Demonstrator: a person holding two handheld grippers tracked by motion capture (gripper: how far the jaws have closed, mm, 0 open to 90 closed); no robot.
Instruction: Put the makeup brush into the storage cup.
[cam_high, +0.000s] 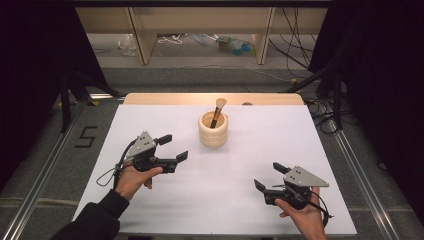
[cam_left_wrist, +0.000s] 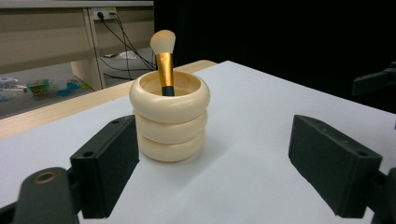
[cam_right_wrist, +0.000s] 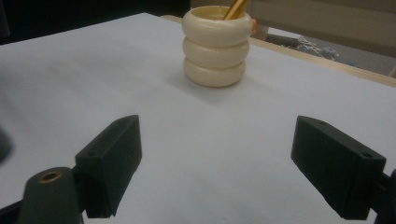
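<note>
— Cream-coloured holder (cam_high: 213, 129), three stacked rings, sits on the white counter (cam_high: 165, 205) toward its far middle in the high view, with a makeup brush (cam_high: 218, 112) leaning inside, bristles up. Left gripper (cam_high: 173, 147) is near it on the left, fingers spread wide and empty. Right gripper (cam_high: 270, 176) sits well apart near the front, also wide open, holding nothing.

— And the left gripper view?

— Holder (cam_left_wrist: 169, 121) stands just beyond the left finger (cam_left_wrist: 106, 163), off centre between the two. The brush (cam_left_wrist: 164, 60) shows its gold ferrule above the rim.

— The risk there?

— I'd judge that closing in from this line could knock the holder sideways, since one finger would touch first and tip it.

— Right gripper view?

— Holder (cam_right_wrist: 214, 44) is farther off, the gold handle (cam_right_wrist: 236, 8) poking out at the top edge. Pulling the tilted brush straight up might drag the rim and lift the holder too.
</note>
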